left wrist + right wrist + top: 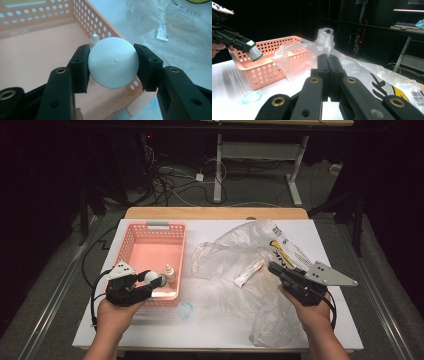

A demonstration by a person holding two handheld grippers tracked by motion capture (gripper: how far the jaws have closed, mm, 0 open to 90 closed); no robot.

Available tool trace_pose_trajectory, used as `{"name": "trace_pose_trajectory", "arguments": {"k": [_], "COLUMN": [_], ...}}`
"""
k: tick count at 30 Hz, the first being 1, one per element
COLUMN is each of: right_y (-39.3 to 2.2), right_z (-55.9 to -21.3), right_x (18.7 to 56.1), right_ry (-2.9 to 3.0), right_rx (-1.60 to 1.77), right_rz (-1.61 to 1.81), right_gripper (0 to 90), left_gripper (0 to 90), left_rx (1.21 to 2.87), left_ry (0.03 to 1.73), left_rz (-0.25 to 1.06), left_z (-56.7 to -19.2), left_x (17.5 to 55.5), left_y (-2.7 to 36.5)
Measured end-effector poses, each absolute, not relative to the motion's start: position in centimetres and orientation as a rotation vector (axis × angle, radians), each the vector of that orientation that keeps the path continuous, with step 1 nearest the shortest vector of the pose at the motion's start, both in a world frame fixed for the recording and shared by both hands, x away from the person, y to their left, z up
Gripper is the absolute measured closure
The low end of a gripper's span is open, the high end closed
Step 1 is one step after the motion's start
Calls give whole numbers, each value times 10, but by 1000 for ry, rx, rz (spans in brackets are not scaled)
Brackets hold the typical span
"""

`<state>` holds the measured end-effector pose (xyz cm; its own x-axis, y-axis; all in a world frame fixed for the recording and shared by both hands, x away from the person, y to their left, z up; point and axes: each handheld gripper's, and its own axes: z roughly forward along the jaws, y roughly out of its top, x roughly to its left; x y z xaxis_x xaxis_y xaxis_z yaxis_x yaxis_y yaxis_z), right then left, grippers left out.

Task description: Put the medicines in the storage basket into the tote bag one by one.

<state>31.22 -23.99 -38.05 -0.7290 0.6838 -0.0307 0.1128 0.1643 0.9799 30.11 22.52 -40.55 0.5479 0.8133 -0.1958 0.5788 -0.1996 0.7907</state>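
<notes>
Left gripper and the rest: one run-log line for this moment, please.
left gripper: shut on white bottle, over pink basket | right gripper: shut, empty | small dropper bottle: in basket

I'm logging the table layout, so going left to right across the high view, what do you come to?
Left gripper holding a white bottle → pink basket → small dropper bottle → white tube on the clear plastic bag → right gripper.
</notes>
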Motion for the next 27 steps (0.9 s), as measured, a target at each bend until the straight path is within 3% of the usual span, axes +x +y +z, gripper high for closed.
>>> {"name": "trace_pose_trajectory", "arguments": {"k": [27], "right_y": [-237], "right_z": [-381], "right_x": [312], "right_ry": [1984], "right_rx": [743], "right_rz": [1593], "right_gripper": [900], "left_gripper": [486], "left_rx": [1902], "left_ry": [944], "left_rz": [258], "left_z": [-402], "left_x": [287], "left_y": [173]}}
